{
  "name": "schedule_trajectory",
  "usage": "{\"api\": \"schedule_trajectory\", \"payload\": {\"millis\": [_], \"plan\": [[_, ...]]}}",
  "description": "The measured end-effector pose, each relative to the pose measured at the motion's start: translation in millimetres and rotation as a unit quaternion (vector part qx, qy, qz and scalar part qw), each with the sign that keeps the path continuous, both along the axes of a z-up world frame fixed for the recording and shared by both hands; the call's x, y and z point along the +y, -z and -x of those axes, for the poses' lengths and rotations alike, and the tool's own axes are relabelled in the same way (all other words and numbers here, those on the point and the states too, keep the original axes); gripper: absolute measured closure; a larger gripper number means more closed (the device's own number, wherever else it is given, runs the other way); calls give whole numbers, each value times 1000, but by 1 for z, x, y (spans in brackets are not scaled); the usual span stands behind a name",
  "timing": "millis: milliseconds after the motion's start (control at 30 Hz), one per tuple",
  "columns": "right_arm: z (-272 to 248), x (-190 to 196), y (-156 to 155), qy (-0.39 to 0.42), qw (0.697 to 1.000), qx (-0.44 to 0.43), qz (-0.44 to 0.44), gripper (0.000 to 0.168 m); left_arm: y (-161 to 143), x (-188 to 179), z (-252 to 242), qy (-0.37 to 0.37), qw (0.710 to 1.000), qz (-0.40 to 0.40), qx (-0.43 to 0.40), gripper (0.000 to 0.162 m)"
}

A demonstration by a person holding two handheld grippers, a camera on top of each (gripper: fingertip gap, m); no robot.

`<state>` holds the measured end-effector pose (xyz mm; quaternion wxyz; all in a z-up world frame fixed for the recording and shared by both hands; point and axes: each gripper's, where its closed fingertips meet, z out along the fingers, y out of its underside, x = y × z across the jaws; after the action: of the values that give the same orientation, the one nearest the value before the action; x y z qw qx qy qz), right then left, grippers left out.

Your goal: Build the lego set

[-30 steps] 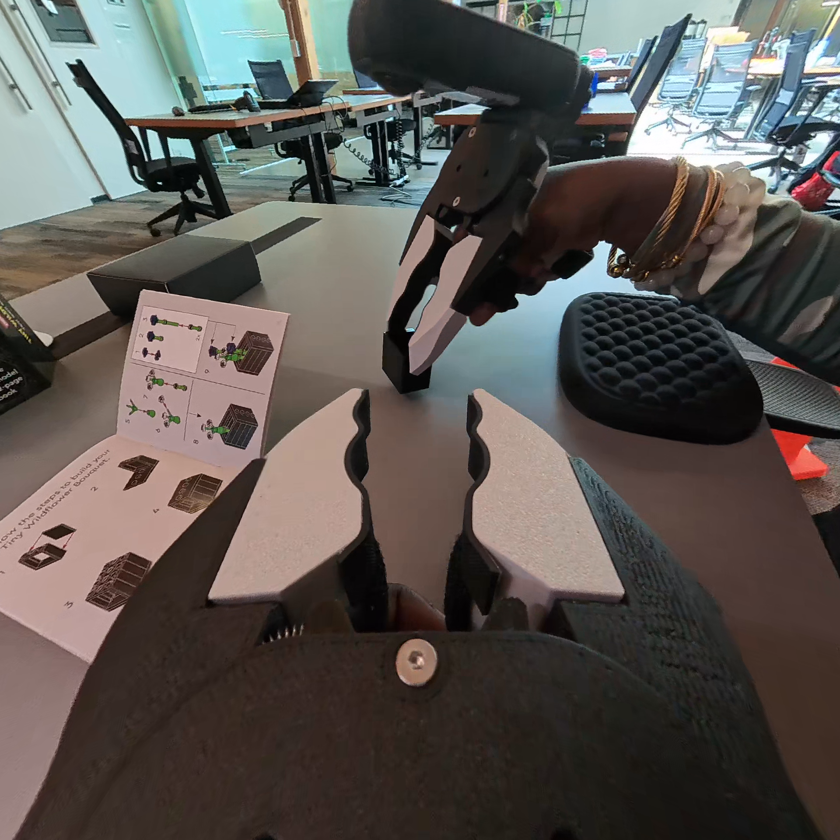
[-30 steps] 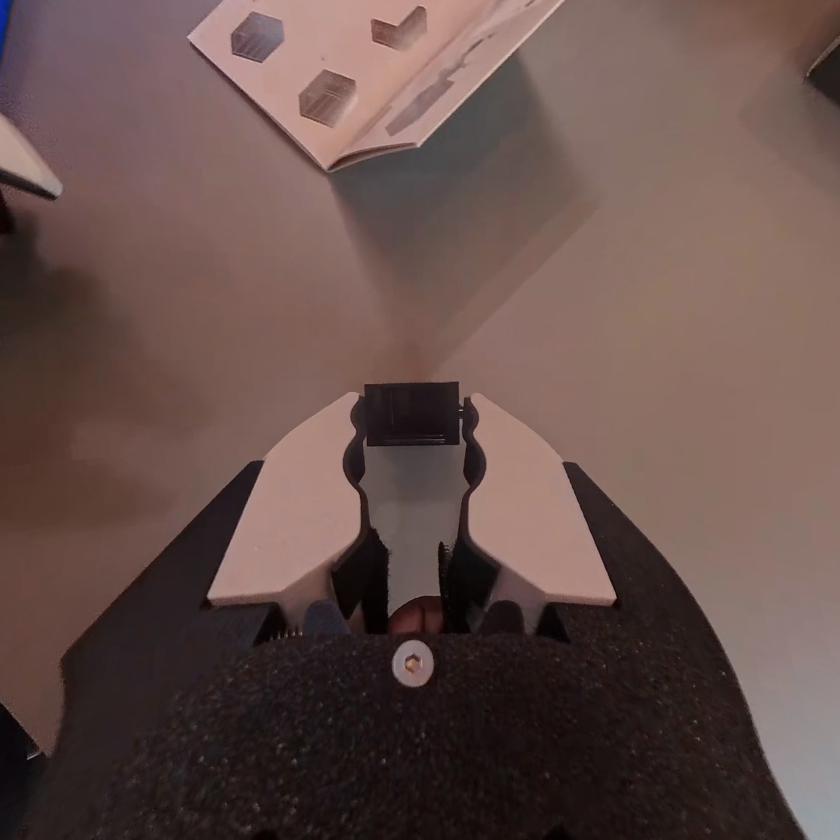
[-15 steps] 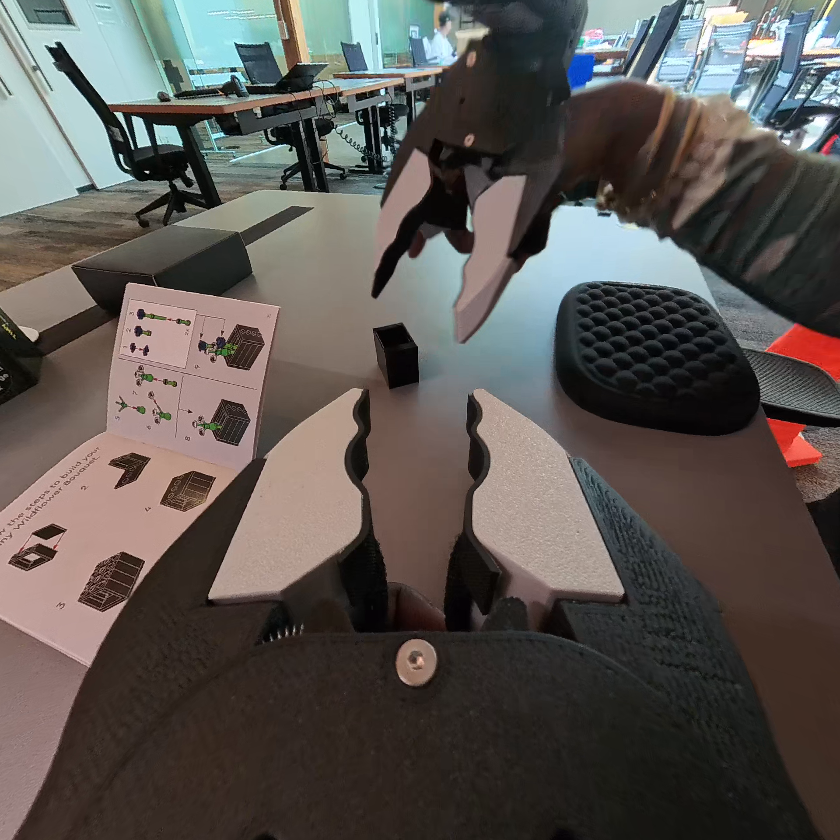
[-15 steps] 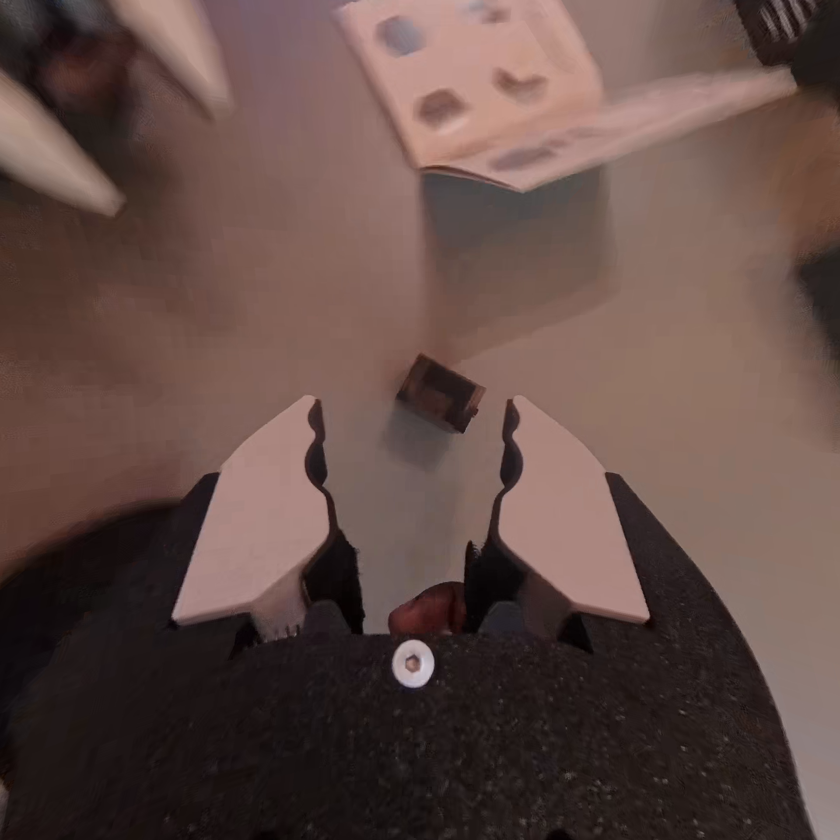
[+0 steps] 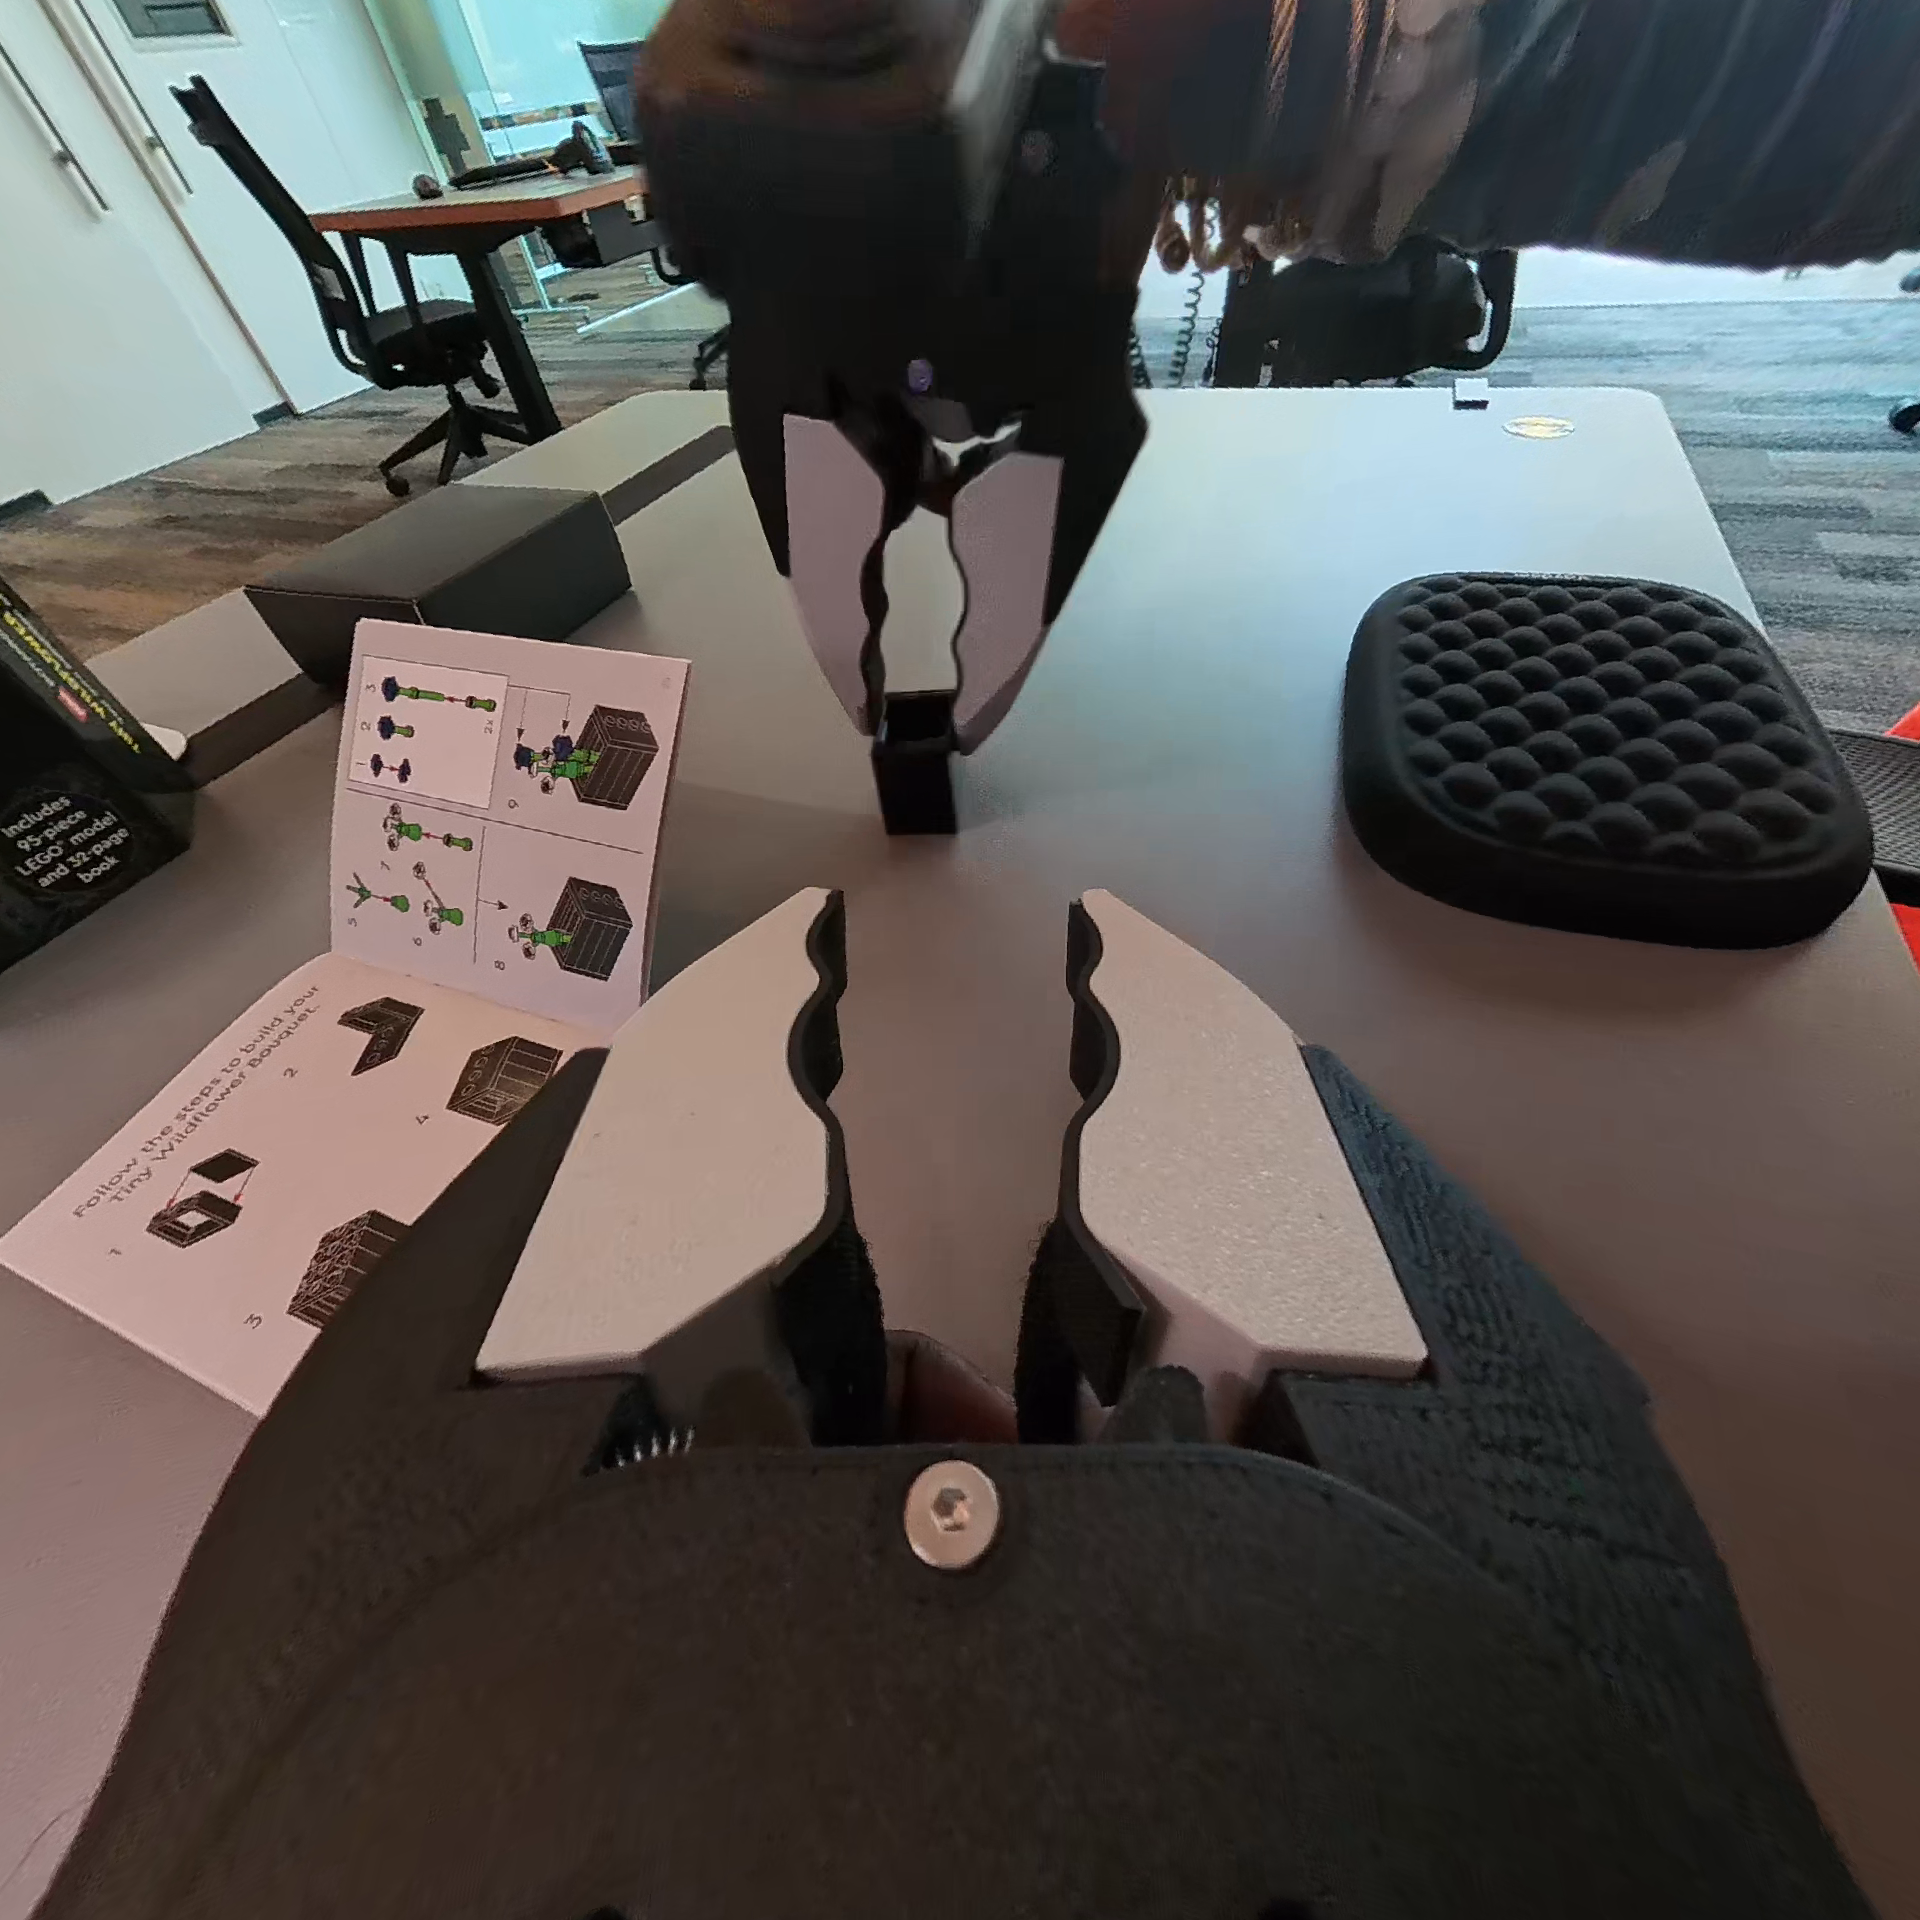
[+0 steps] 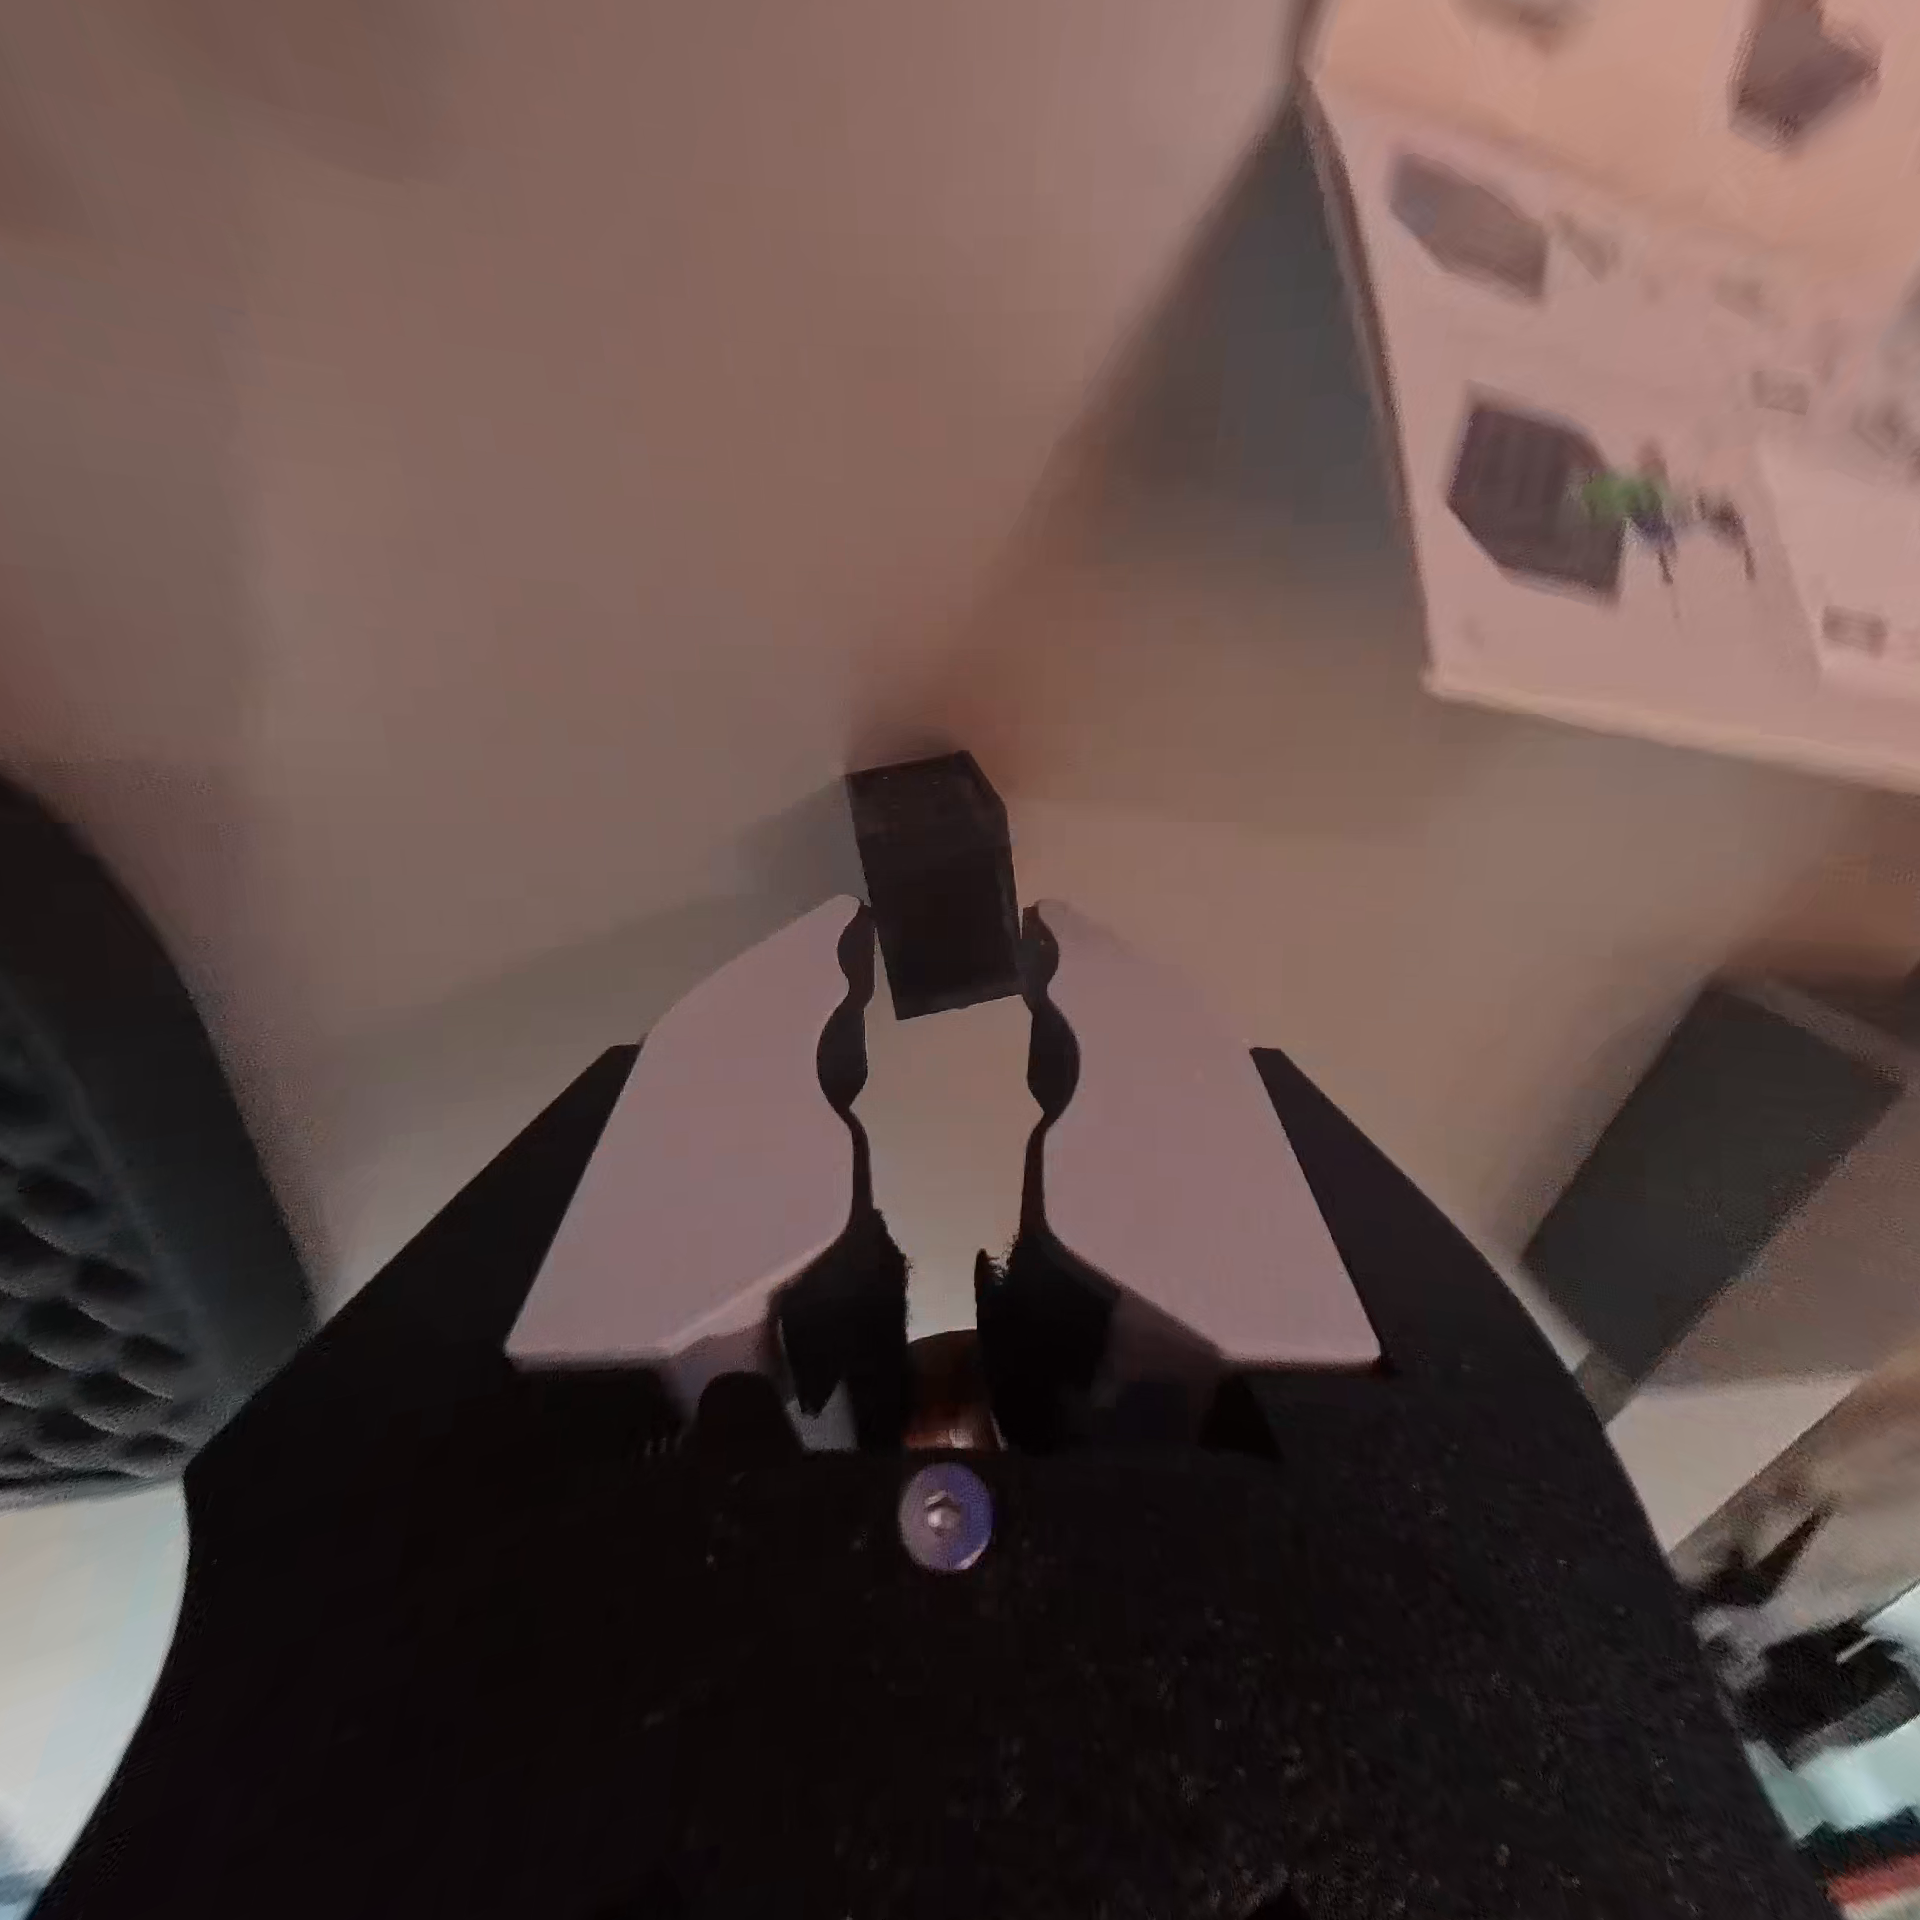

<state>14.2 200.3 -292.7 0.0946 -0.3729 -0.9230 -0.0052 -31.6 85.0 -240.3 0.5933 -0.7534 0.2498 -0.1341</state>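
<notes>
A small black hollow lego box (image 5: pixel 916 774) stands upright on the grey table (image 5: pixel 1195 997), just ahead of my left gripper (image 5: pixel 954 914), which is open and empty. My right gripper (image 5: pixel 914 727) comes down from above, its two fingertips closed on the box's upper sides. In the right wrist view the box (image 6: pixel 940 894) sits between the right gripper's (image 6: pixel 948 920) tips, slightly tilted in the blurred picture. An open instruction booklet (image 5: pixel 499 821) lies to the left of the box, with one page standing up.
A black honeycomb cushion pad (image 5: pixel 1600 758) lies to the right. A flat black case (image 5: pixel 447 582) sits behind the booklet. A black product box (image 5: pixel 73 831) stands at the far left. A person's sleeve and bracelets cross the top. Office desks and chairs stand beyond the table.
The right gripper let go of the box, rose open, turned and came back down, closing on the box from a new angle. The left gripper stayed open and still.
</notes>
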Motion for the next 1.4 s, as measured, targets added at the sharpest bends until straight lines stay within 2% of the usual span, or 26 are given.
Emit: {"api": "schedule_trajectory", "payload": {"millis": [67, 167, 267, 300, 333, 400, 467, 533, 600, 633, 667, 733, 833, 900, 933, 1000, 1100, 1233, 1333, 1400], "plan": [[-8, 9, 0, 123, 992, -19, 13, 142, -1, -1, -2, 5, 1000, -2, 1, 121], [-13, 24, 0, 319, 947, -9, 45, 142, -1, -3, -7, 13, 1000, -4, 7, 121], [-16, 27, 2, 387, 918, 5, 88, 142, -2, -4, -10, 20, 1000, -6, 13, 121], [-18, 26, 3, 391, 915, 2, 97, 138, -2, -5, -11, 22, 1000, -7, 15, 121], [-21, 23, 3, 385, 917, -6, 104, 121, -2, -5, -12, 23, 1000, -8, 17, 121], [-26, 20, 1, 340, 935, -27, 93, 86, -2, -5, -12, 23, 999, -10, 20, 121], [-29, 22, -5, 232, 971, -37, 51, 72, -2, -5, -11, 22, 999, -10, 22, 121], [-27, 26, -12, 75, 997, -30, 1, 66, -1, -5, -10, 20, 999, -10, 24, 121], [-21, 32, -16, -35, 999, -24, -32, 91, 0, -4, -8, 16, 999, -10, 28, 121], [-18, 30, -16, -76, 997, -21, -22, 101, 0, -4, -7, 14, 999, -9, 32, 121], [-14, 25, -16, -118, 993, -11, -7, 106, 1, -3, -6, 11, 999, -9, 38, 121], [-10, 17, -14, -192, 981, 3, 15, 107, 4, -2, -3, 4, 999, -7, 50, 121], [-15, 23, -5, -222, 975, -28, 1, 96, 8, -1, -1, 0, 998, -1, 58, 121], [-15, 28, 0, -242, 970, -35, -18, 95, 10, -1, -1, 2, 998, 2, 59, 121], [-13, 31, 2, -251, 967, -29, -29, 99, 11, -1, -2, 4, 998, 4, 61, 121], [-7, 30, 2, -253, 967, -4, -26, 122, 12, -2, -5, 11, 998, 5, 67, 121], [-5, 25, -3, -186, 982, 14, 19, 127, 15, -3, -10, 22, 997, 2, 79, 121], [-3, 49, -17, 22, 1000, 8, 19, 127, 17, -4, -13, 30, 996, 4, 87, 121], [-9, 62, -29, 188, 980, -20, 65, 127, 17, -5, -15, 33, 995, 4, 89, 121], [-9, 74, -37, 252, 965, -17, 73, 127, 18, -5, -15, 32, 995, 5, 93, 121]]}}
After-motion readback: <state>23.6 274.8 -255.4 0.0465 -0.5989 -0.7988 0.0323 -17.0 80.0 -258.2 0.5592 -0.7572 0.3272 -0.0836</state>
